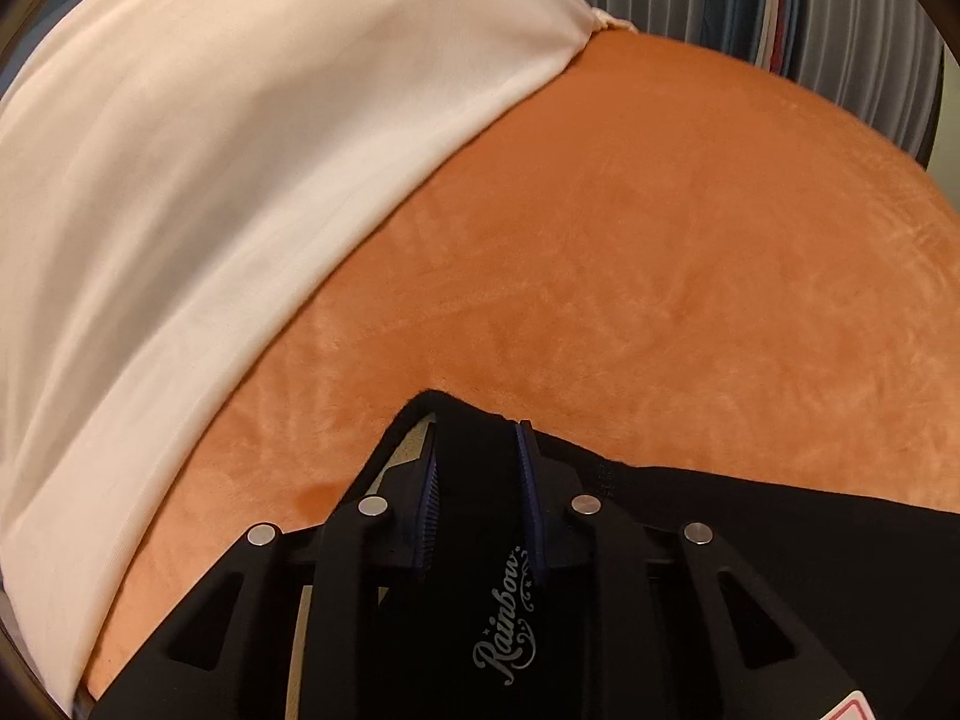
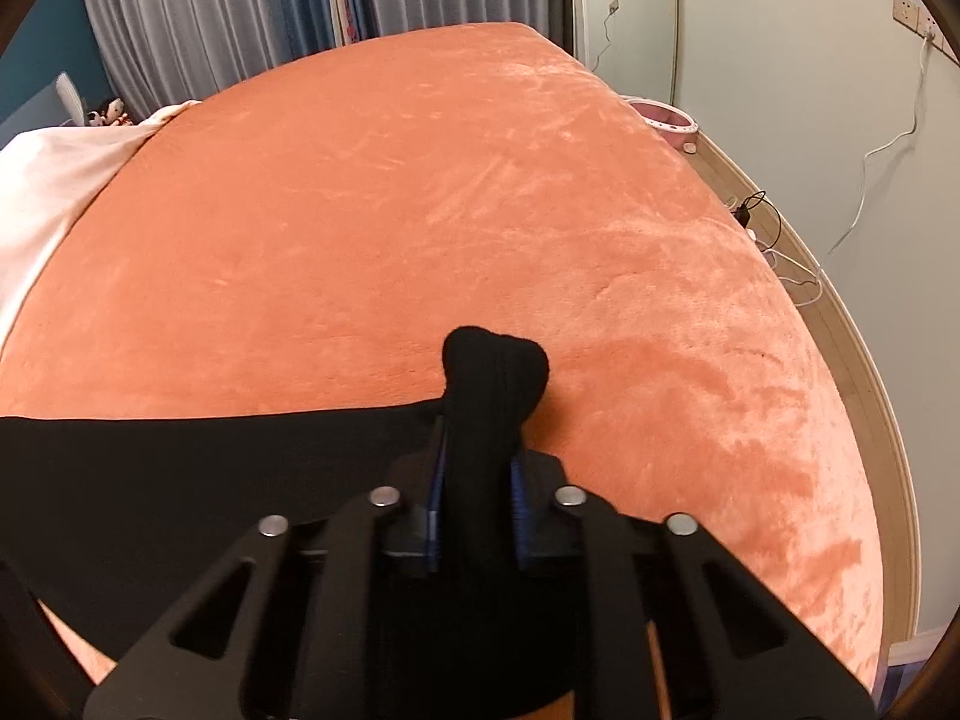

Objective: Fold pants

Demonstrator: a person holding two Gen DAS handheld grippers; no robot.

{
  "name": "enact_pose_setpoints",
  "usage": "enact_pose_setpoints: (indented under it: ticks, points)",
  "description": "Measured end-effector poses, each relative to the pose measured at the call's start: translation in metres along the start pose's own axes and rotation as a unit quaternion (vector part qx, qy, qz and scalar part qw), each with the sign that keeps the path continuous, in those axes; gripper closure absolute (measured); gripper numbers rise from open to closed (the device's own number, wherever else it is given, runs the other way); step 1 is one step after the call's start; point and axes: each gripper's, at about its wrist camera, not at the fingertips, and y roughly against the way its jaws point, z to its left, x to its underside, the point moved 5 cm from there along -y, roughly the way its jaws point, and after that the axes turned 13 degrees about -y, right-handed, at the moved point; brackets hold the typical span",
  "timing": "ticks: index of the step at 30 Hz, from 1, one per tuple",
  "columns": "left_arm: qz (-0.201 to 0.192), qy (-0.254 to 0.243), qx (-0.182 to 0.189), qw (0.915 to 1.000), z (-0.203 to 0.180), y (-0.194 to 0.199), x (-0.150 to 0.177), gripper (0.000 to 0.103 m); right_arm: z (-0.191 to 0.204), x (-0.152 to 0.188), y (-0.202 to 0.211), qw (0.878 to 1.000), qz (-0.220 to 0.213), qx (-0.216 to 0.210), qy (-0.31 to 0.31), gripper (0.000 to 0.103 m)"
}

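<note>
The black pants (image 1: 750, 516) are held stretched above an orange plush bed cover (image 1: 660, 240). My left gripper (image 1: 480, 480) is shut on one end of the pants; a silver "Rainbow" print shows on the cloth between its fingers. In the right wrist view my right gripper (image 2: 477, 480) is shut on the other end, and a bunched black tip (image 2: 495, 360) sticks out past the fingertips. The black cloth (image 2: 180, 480) runs off to the left from there, taut and flat over the bed (image 2: 420, 210).
A white pillow or sheet (image 1: 210, 180) lies along the left of the bed and shows in the right wrist view (image 2: 54, 180). Grey curtains (image 2: 210, 12) hang behind. A wall (image 2: 780, 90) with cables (image 2: 762, 228) and a pink basin (image 2: 666, 120) stand right of the bed.
</note>
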Motion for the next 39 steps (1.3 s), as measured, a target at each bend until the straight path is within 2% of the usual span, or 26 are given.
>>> enact_pose_setpoints:
  ticks: [5,9,12,15,18,20,24,26,27,29,30,31,32,33,35,37,39]
  points:
    - [-0.056,0.026,0.037,0.9974,0.030,0.071,0.003,0.082,-0.001,-0.005,0.055,0.998,-0.044,-0.046,-0.014,0.090]
    - [-0.109,0.012,0.065,0.9918,0.046,0.149,0.020,0.082,-0.001,0.000,0.119,0.993,-0.084,-0.088,0.000,0.090]
    - [-0.143,0.007,0.087,0.9858,0.055,0.205,0.049,0.081,-0.008,0.019,0.170,0.987,-0.111,-0.117,0.014,0.090]
    - [-0.151,-0.005,0.089,0.9845,0.066,0.237,0.094,0.081,-0.026,0.048,0.205,0.985,-0.119,-0.124,0.024,0.090]
    - [-0.122,-0.022,0.081,0.9890,0.074,0.241,0.148,0.081,-0.052,0.086,0.214,0.988,-0.099,-0.118,0.028,0.090]
    - [-0.095,-0.029,0.073,0.9924,0.072,0.226,0.182,0.080,-0.070,0.116,0.210,0.991,-0.074,-0.112,0.025,0.090]
    - [-0.016,-0.031,0.053,0.9980,0.078,0.174,0.237,0.079,-0.093,0.161,0.182,0.995,-0.020,-0.095,0.019,0.088]
    - [0.013,-0.029,0.050,0.9982,0.075,0.153,0.252,0.079,-0.102,0.181,0.171,0.996,0.000,-0.083,0.015,0.082]
    - [0.023,-0.028,0.050,0.9981,0.074,0.147,0.260,0.078,-0.106,0.188,0.171,0.997,0.001,-0.078,0.008,0.074]
    - [0.022,-0.024,0.047,0.9984,0.073,0.151,0.261,0.075,-0.116,0.194,0.182,0.997,-0.009,-0.079,-0.010,0.062]
    - [0.013,-0.021,0.046,0.9986,0.074,0.159,0.259,0.074,-0.120,0.194,0.190,0.996,-0.016,-0.080,-0.018,0.052]
    - [0.007,-0.017,0.046,0.9988,0.077,0.164,0.256,0.064,-0.127,0.194,0.201,0.996,-0.028,-0.078,-0.027,0.045]
    - [0.002,-0.014,0.041,0.9990,0.080,0.172,0.254,0.050,-0.130,0.195,0.209,0.996,-0.037,-0.075,-0.030,0.043]
    - [-0.008,-0.012,0.037,0.9992,0.083,0.181,0.253,0.045,-0.137,0.196,0.217,0.996,-0.045,-0.072,-0.034,0.041]
    - [-0.019,-0.012,0.023,0.9995,0.089,0.196,0.253,0.044,-0.150,0.197,0.233,0.994,-0.054,-0.076,-0.053,0.041]
    - [-0.028,-0.025,0.010,0.9993,0.085,0.208,0.254,0.044,-0.163,0.195,0.243,0.992,-0.060,-0.085,-0.072,0.041]
    - [-0.038,-0.040,0.005,0.9985,0.075,0.217,0.254,0.038,-0.163,0.191,0.248,0.990,-0.065,-0.097,-0.085,0.041]
